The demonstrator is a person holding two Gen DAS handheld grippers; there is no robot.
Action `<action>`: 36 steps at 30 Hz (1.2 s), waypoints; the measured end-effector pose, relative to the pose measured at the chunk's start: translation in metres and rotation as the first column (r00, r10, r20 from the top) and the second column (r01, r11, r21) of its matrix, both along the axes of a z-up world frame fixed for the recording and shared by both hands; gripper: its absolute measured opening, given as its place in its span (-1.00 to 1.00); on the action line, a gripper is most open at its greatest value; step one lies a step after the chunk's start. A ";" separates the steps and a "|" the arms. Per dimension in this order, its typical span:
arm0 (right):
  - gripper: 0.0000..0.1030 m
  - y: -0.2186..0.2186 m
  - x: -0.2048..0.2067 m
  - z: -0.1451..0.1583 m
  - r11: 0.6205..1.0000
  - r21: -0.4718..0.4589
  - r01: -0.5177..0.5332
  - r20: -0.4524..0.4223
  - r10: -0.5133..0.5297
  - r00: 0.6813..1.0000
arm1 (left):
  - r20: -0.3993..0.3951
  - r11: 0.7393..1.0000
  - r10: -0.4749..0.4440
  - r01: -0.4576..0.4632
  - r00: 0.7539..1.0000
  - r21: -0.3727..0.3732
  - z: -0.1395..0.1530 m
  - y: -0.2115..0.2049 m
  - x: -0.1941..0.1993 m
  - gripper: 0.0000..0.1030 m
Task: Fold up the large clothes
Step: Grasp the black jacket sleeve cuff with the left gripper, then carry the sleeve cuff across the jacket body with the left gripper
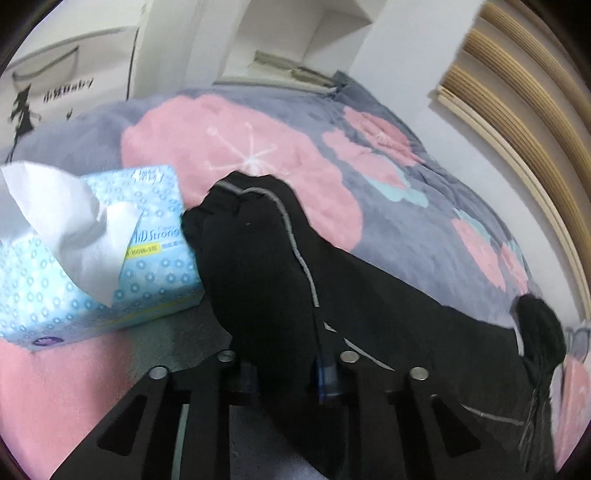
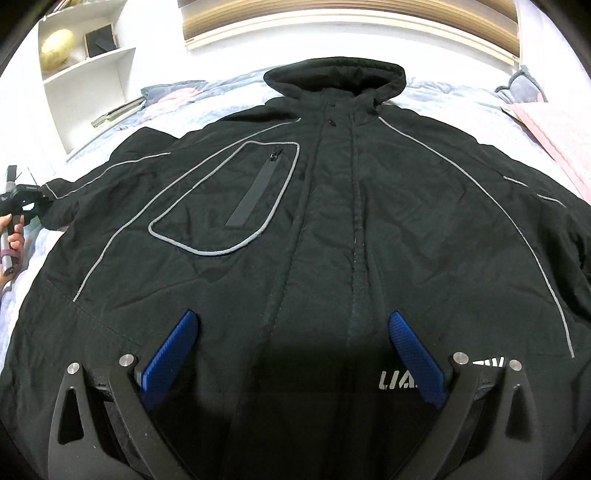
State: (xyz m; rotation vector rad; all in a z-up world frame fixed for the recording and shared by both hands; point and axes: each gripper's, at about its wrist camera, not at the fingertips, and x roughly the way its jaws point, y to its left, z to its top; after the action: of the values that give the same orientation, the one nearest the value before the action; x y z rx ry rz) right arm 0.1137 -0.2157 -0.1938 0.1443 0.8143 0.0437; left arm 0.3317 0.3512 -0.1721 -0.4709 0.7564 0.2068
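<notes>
A large black hooded jacket (image 2: 332, 221) with grey piping lies spread flat, front up, on the bed, hood at the far end. My right gripper (image 2: 291, 332) is open, its blue pads (image 2: 170, 350) hovering over the jacket's lower front. My left gripper (image 1: 284, 373) is shut on the jacket's sleeve (image 1: 258, 258), whose cuff points away toward the tissue box. The left gripper also shows at the far left of the right wrist view (image 2: 33, 195), at the sleeve end.
A blue tissue box (image 1: 110, 258) sits on the grey and pink blanket (image 1: 258, 140) just left of the sleeve. White shelves (image 2: 88, 85) stand beside the bed; a wooden headboard (image 2: 351, 22) is at the far end. A pink cover (image 2: 554, 136) lies at right.
</notes>
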 end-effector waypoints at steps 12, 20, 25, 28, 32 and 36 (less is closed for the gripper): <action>1.00 -0.001 0.001 -0.002 1.000 0.002 -0.001 -0.004 0.001 1.000 | -0.048 0.994 0.071 -0.067 0.996 0.083 0.010 0.001 -0.013 -0.68; 1.00 -0.001 0.001 -0.004 1.000 0.008 -0.002 -0.003 0.002 1.000 | 0.117 0.943 -0.152 0.109 0.981 0.313 0.088 -0.086 -0.046 -0.69; 1.00 -0.004 0.000 -0.005 1.000 0.029 -0.005 0.003 0.005 1.000 | 0.196 0.867 -0.419 0.326 0.887 0.377 0.138 -0.189 -0.067 -0.69; 1.00 -0.006 0.000 -0.005 0.999 0.048 -0.007 0.007 0.007 1.000 | 0.193 0.802 -0.561 0.470 0.805 0.370 0.143 -0.259 -0.074 -0.69; 1.00 -0.008 -0.001 -0.005 0.998 0.067 -0.010 0.012 0.009 1.000 | 0.116 0.690 -0.700 0.626 0.705 0.364 0.116 -0.357 -0.070 -0.69; 1.00 -0.009 -0.002 -0.005 0.997 0.082 -0.012 0.016 0.010 1.000 | -0.005 0.603 -0.774 0.739 0.633 0.300 0.065 -0.420 -0.056 -0.69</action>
State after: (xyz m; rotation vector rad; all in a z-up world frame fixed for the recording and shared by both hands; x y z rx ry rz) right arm 0.1121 -0.2244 -0.1987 0.2167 0.7983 0.0885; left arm 0.2753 -0.0686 -0.1075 0.1434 0.7295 -0.5274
